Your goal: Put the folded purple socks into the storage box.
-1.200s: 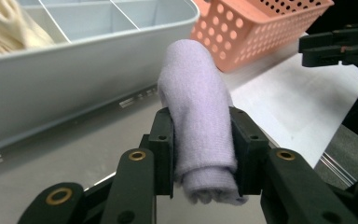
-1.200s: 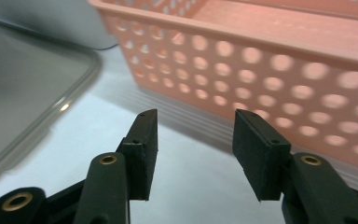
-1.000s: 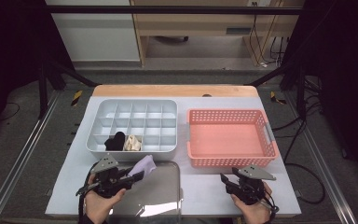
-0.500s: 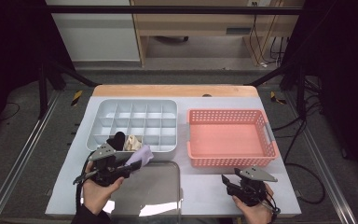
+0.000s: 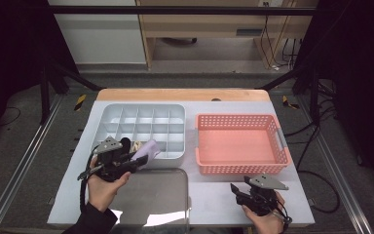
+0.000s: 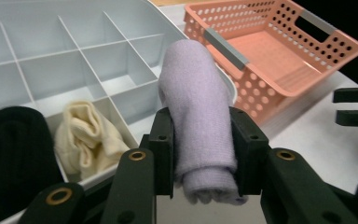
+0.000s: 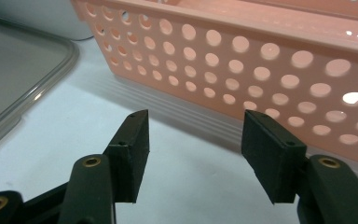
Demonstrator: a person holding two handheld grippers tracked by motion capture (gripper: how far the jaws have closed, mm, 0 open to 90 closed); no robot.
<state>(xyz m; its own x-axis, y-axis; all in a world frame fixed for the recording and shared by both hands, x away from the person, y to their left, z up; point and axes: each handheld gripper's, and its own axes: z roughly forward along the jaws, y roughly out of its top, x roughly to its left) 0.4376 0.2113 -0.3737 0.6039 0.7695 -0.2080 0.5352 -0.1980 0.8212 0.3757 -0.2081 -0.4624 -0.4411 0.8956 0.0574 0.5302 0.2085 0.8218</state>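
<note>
Pale grey surface (image 5: 214,195) at the frame's centre carries everything. Left tongs (image 6: 200,154), lower left, clamp a rolled lilac sock (image 6: 198,116) just above the divided tray's (image 5: 175,108) near edge. Right tongs (image 7: 193,149), lower right, have just been opening and hold nothing. Black sock (image 6: 14,144) and cream sock (image 6: 91,137) already fill near compartments; the lilac one seems next. Pink basket (image 5: 238,121) lies empty.

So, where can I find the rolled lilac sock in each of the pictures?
High view: the lilac sock is at lower left, clamped in the left gripper at the near edge of the grey divided tray.
Left gripper view: it stands in the centre, between the two black jaws.
Right gripper view: it is not in this picture.
Shared landmark: the pink basket.
</note>
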